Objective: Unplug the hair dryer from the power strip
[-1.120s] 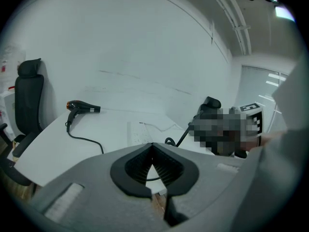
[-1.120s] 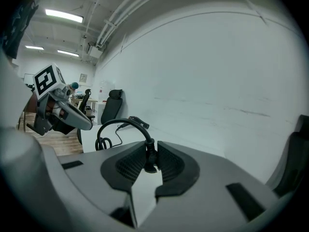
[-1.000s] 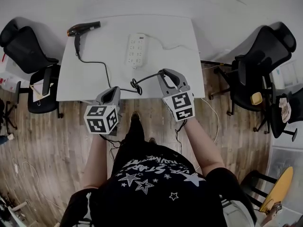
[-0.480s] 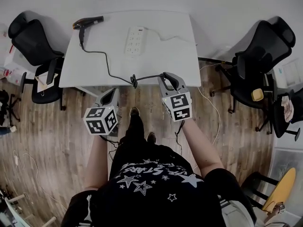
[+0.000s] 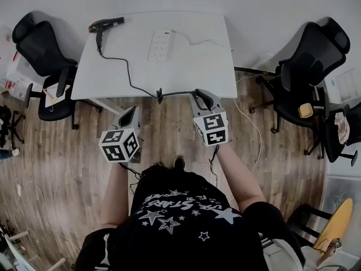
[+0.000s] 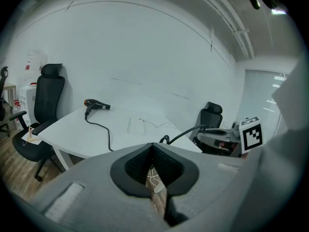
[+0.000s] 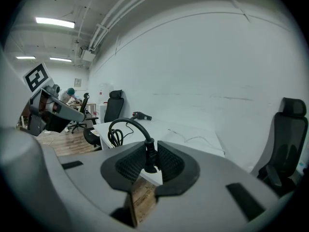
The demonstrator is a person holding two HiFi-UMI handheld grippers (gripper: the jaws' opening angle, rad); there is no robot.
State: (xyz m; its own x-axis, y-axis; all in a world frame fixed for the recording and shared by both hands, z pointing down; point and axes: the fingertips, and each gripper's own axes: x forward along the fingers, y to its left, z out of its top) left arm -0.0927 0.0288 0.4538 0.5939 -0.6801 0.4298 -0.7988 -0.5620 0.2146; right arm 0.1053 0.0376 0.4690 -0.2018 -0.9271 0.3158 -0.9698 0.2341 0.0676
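Fingers of right gripper: clenched on plug, black body pinched between pads, lead arching out above. Left gripper: jaws together, nothing between them, floor showing behind.

Just changed:
- Table: both grippers drawn back off it, now over wood floor.
- Power strip: stays mid-table, no black lead in it.
- Hair dryer: unmoved at far left corner.
- Cord: pulled straighter, looped bundle at near edge.

Judgement: unplugging looks done; only setting plug down left.
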